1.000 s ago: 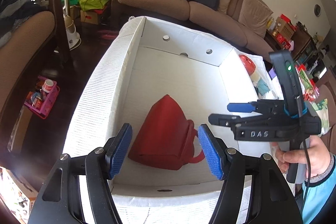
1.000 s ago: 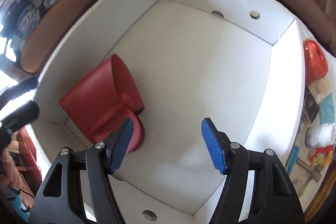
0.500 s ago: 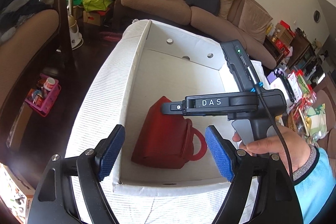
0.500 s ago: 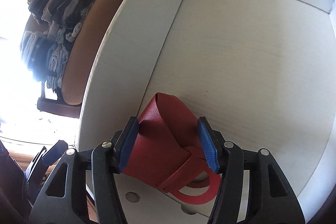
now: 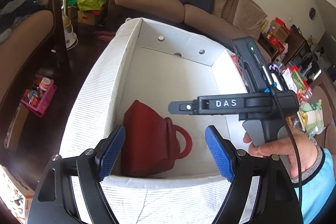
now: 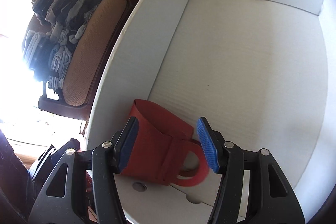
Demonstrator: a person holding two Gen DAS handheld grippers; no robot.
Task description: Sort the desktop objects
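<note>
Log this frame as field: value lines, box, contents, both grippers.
container: white cardboard box, open top
contents: red pouch with loop handle, lying in the box's near corner by the side wall
left gripper: jaws open, empty, outside the near rim
right gripper: over the box, jaws open around the pouch; contact unclear
right hand: holding the right gripper's handle
rest of box floor: bare

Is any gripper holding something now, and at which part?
Nothing is clearly held. The left gripper is open before the box. The right gripper straddles the red bag body; only its left pad seems to touch.
</note>
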